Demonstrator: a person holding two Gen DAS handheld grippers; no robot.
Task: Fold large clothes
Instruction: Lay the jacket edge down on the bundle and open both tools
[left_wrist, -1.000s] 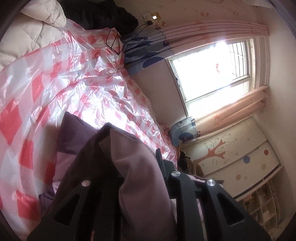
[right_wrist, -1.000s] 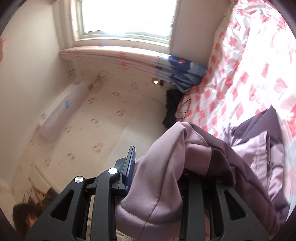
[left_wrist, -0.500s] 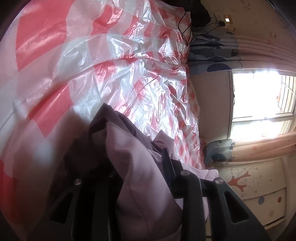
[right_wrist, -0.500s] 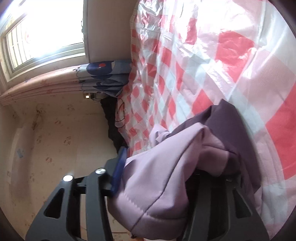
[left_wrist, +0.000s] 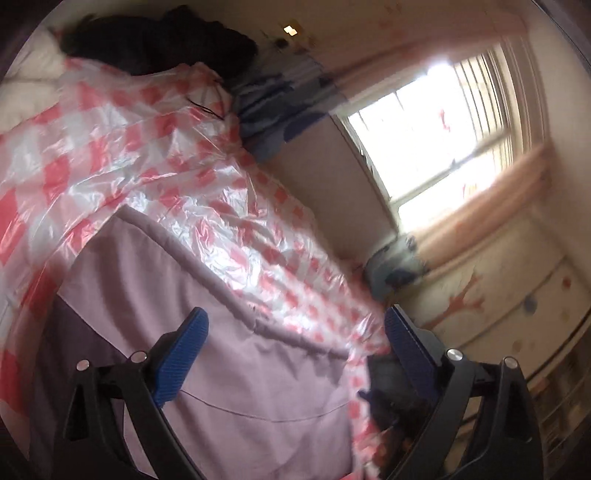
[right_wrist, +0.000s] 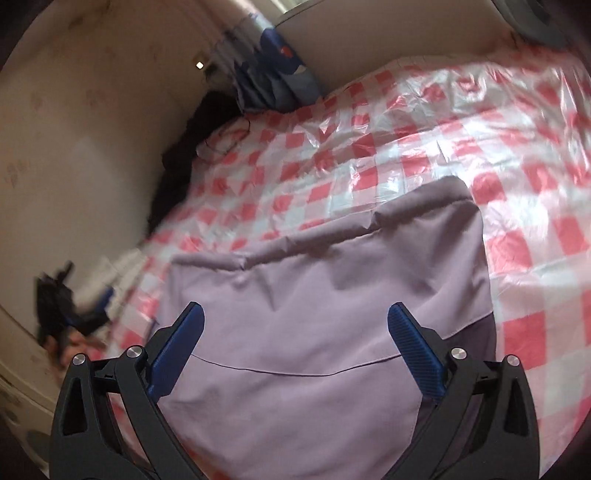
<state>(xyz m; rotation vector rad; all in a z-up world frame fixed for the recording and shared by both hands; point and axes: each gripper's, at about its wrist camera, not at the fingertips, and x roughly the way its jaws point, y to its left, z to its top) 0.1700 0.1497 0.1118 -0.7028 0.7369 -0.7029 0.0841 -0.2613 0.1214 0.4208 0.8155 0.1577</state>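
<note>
From the left wrist, the left gripper (left_wrist: 295, 332) hangs over the bed with its blue-padded fingers (left_wrist: 181, 354) spread wide and nothing between them; the lilac garment (left_wrist: 229, 354) lies flat below on the glossy red-and-white checked plastic sheet (left_wrist: 122, 155). A stitched hem runs diagonally across the cloth, and a darker purple layer (left_wrist: 74, 339) shows at its left side. This view alone takes in the bright window (left_wrist: 443, 140), the pink curtain (left_wrist: 491, 206) beside it, and the wall with a tree pattern (left_wrist: 498, 295); the sheet's crinkled edge falls away just right of the garment, towards the wall under the window. A dark heap of clothing (left_wrist: 159, 44) sits at the far end of the bed. From the right wrist, the right gripper (right_wrist: 295, 332) is likewise spread, its ribbed blue fingers (right_wrist: 413, 347) holding nothing, above the same lilac garment (right_wrist: 325, 332), which looks smooth, matte and roughly rectangular, with a rounded far corner and a thin seam across it. Here the checked sheet (right_wrist: 406, 147) lies bare far to the right and beyond the cloth. On the left the bed edge drops to a pale wall (right_wrist: 74, 129), where a blurred dark object cannot be made out.
</note>
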